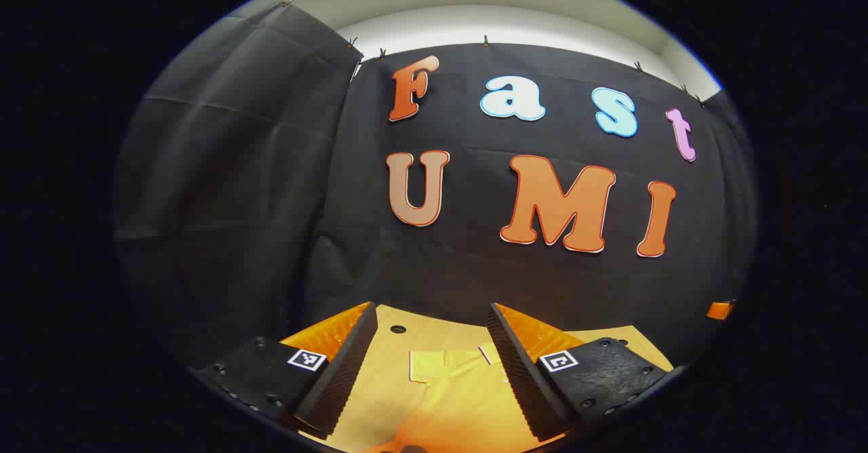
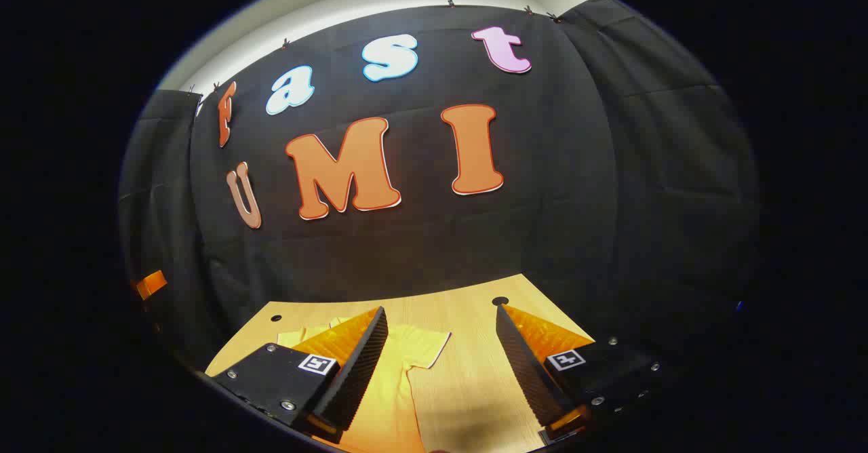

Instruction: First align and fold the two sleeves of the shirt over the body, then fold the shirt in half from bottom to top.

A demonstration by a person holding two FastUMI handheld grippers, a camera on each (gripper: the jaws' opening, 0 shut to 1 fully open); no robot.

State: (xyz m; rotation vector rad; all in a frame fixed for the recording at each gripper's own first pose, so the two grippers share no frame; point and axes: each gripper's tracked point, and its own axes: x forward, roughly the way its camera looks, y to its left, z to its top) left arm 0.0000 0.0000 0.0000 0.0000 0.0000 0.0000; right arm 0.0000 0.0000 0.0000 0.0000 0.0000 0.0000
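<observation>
A: Jaw state?
B: I see both spread, empty: left gripper (image 1: 430, 365), right gripper (image 2: 441, 361). Yellow shirt (image 1: 447, 385) lies flat on the wooden table (image 2: 468, 317), beyond the jaws.
A: Handling?
B: Probably light, limp. I'd pinch the sleeve (image 2: 424, 344) hem.

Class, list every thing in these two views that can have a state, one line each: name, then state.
shirt: lying flat on the table, the sleeve seen in the right gripper view spread out, not folded over the body.
left gripper: open, above the shirt, holding nothing.
right gripper: open, above the shirt's sleeve side, holding nothing.
table: bears the shirt; small round holes near its far corners.
</observation>
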